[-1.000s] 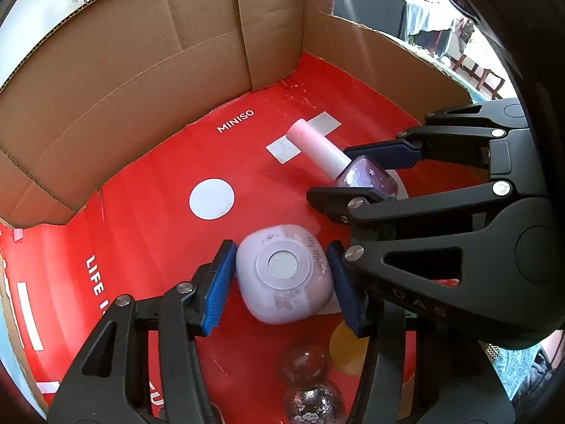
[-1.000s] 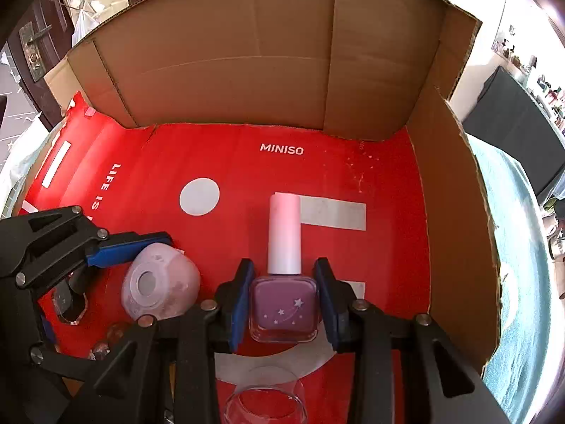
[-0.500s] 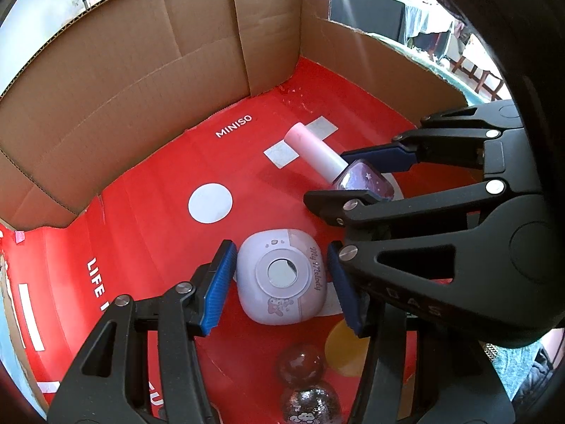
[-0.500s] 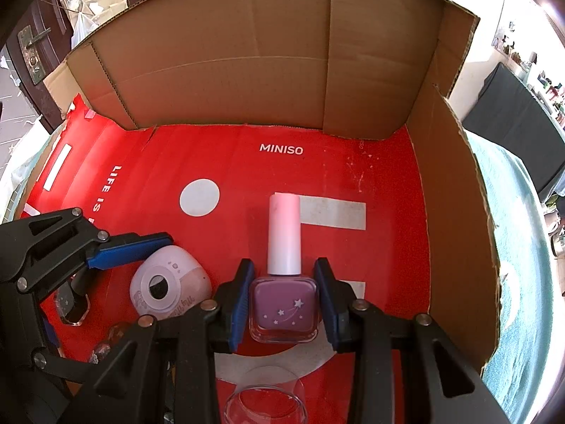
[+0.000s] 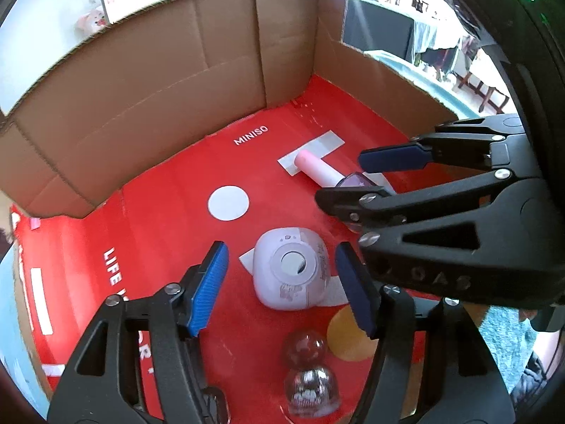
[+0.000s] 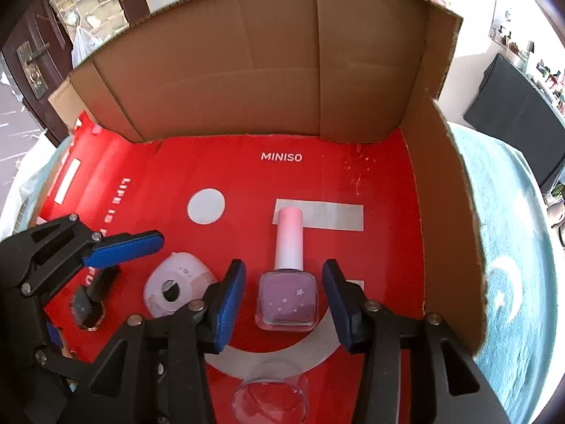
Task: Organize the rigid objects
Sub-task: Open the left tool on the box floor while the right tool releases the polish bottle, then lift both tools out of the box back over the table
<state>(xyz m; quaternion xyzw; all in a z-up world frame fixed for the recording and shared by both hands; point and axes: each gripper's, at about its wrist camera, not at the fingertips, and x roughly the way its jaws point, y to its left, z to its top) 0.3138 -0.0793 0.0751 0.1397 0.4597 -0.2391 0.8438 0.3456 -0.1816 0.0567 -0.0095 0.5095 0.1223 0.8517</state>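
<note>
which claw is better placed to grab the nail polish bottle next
Right. The right claw is open with the nail polish bottle lying between its fingers; the left claw brackets the lilac case instead.

A lived-in home: a wooden door (image 6: 33, 53) with a handle, a teal moon-patterned rug (image 6: 512, 282), chairs (image 5: 483, 88) and cluttered shelves (image 6: 543, 70) behind.
</note>
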